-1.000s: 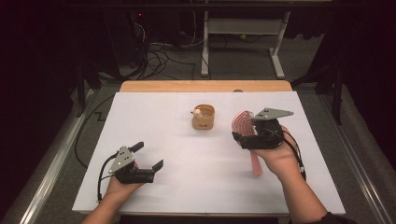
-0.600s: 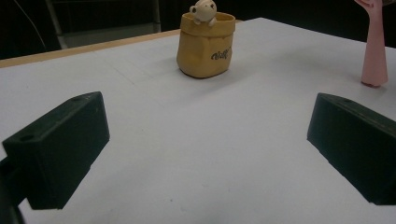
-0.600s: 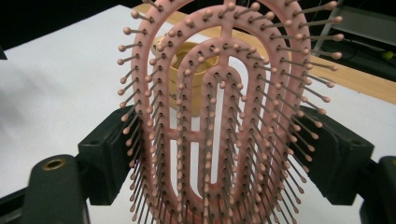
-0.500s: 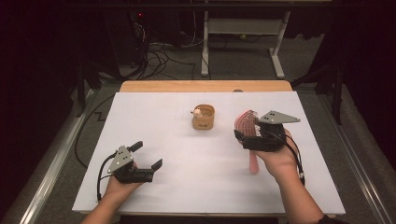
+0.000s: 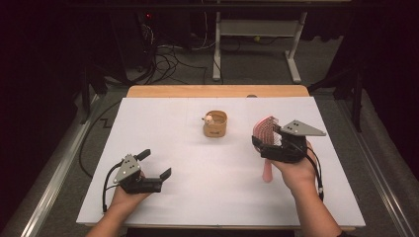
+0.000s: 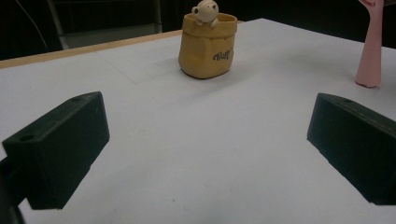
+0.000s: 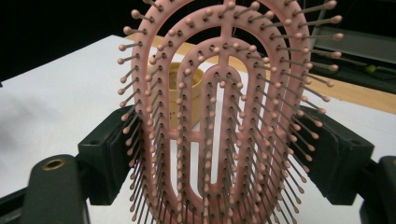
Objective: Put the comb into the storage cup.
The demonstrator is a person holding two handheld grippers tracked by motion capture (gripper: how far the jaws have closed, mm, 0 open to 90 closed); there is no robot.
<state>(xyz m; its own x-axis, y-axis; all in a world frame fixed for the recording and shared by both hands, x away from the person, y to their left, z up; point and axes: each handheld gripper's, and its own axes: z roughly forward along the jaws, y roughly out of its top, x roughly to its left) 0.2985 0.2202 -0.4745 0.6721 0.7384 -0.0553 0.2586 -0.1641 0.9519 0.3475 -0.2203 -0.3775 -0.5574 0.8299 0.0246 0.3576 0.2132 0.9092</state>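
A pink vented hairbrush (image 5: 263,129) stands nearly upright at the right of the white table, head up and handle (image 5: 267,173) pointing down toward the person. My right gripper (image 5: 266,139) is shut on the brush head, one jaw on each side edge. In the right gripper view the brush (image 7: 224,116) is close up, bristles toward the camera, held in my right gripper (image 7: 224,154). A tan bag-shaped holder (image 5: 216,126) with a small bear figure at its rim stands mid-table. My left gripper (image 5: 154,164) rests open at the front left, nothing between its jaws (image 6: 205,154).
The white sheet (image 5: 197,207) covers the table, with a wooden strip (image 5: 217,91) along the far edge. From the left gripper view the holder (image 6: 208,46) stands ahead and the brush handle (image 6: 371,51) at the far right. Cables and a desk frame lie on the floor beyond.
My right gripper, still holding the brush, has drifted slightly to the right. The left gripper and the holder have not moved.
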